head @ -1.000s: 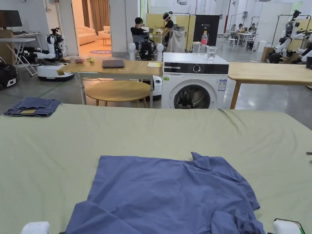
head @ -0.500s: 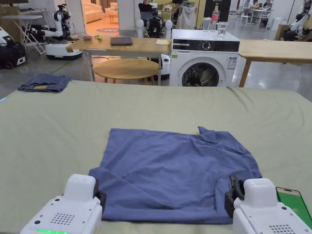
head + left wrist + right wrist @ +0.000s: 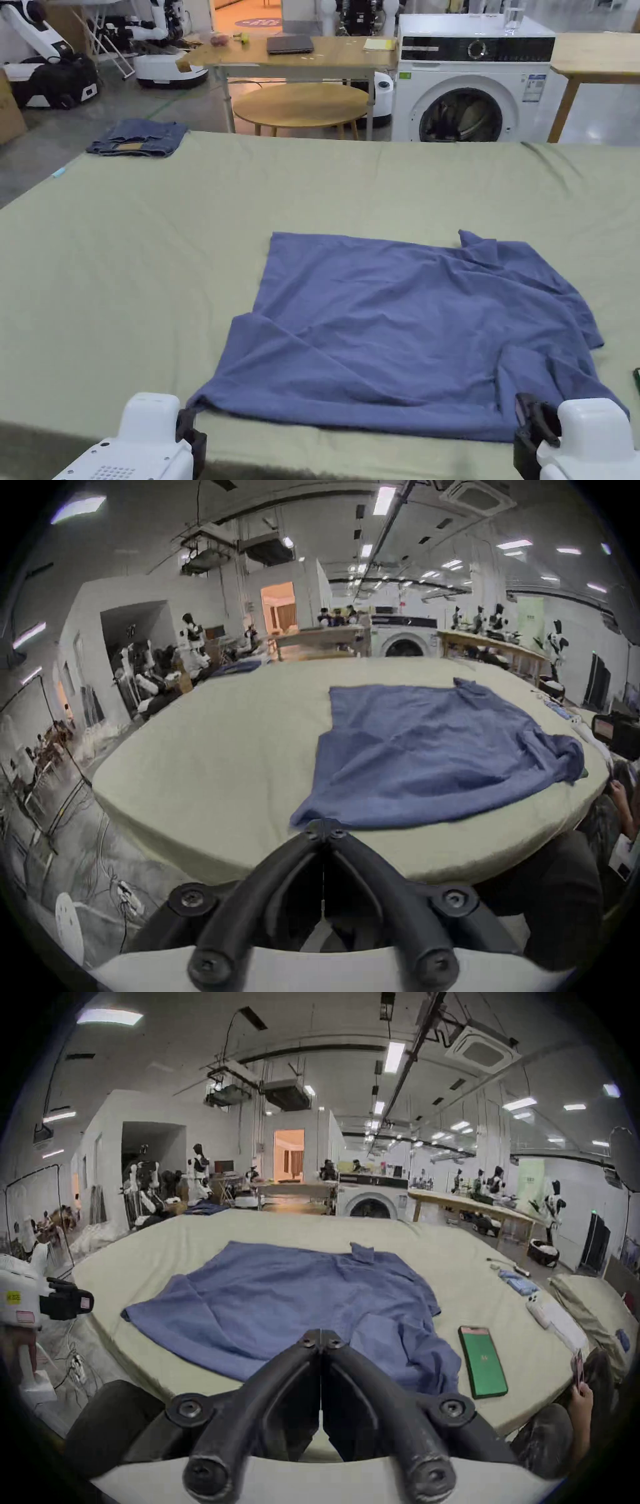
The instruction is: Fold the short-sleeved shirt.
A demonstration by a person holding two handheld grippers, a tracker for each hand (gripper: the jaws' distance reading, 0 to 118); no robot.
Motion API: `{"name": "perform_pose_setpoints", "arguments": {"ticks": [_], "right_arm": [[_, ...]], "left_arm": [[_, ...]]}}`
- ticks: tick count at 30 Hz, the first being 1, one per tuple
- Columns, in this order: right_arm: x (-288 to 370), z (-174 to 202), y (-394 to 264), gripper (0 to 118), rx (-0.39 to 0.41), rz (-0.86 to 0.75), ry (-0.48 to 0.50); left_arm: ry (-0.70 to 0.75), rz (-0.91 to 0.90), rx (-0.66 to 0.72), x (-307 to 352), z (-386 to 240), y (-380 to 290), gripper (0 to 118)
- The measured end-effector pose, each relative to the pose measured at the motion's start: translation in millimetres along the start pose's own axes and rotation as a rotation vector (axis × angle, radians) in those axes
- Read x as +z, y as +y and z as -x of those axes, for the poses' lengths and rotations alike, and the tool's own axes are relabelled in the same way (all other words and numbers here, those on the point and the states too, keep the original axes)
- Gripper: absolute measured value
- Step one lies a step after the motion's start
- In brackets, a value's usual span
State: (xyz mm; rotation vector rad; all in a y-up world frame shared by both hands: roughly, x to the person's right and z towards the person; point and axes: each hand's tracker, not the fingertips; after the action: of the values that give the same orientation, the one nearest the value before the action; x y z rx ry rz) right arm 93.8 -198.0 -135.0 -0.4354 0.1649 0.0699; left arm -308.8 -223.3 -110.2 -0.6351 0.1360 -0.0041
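Observation:
A blue short-sleeved shirt (image 3: 412, 331) lies spread and rumpled on the green-covered table (image 3: 125, 250), its hem along the near edge. My left gripper (image 3: 190, 431) is shut, its tips just short of the shirt's near left corner (image 3: 301, 817); in the left gripper view its jaws (image 3: 323, 826) meet with nothing between them. My right gripper (image 3: 528, 419) is shut too, at the near right hem by the bunched sleeve (image 3: 415, 1352). In the right gripper view its jaws (image 3: 321, 1336) are pressed together over the cloth, and the left gripper (image 3: 86, 1301) stands apart from the corner.
A phone with a green screen (image 3: 482, 1361) lies on the table right of the shirt. Folded jeans (image 3: 137, 137) sit at the far left corner. Beyond the table stand a washing machine (image 3: 475, 81), a round table (image 3: 300, 103) and wooden tables.
The head camera has tilted down and to the left. Both grippers came up at the shirt's near edge half a second ago and now sit lower, at its near corners.

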Motion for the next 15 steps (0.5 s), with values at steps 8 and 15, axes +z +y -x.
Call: {"name": "perform_pose_setpoints", "arguments": {"ticks": [8,15], "right_arm": [[-11,-39,-10,0,-0.019,0.061,-0.065],[-22,-83,-23,0,-0.099,0.125,-0.169]], "left_arm": [[-0.035,0.062,0.02,-58,3,29,118],[-0.064,0.269,-0.016,-124,2,34,87]]}}
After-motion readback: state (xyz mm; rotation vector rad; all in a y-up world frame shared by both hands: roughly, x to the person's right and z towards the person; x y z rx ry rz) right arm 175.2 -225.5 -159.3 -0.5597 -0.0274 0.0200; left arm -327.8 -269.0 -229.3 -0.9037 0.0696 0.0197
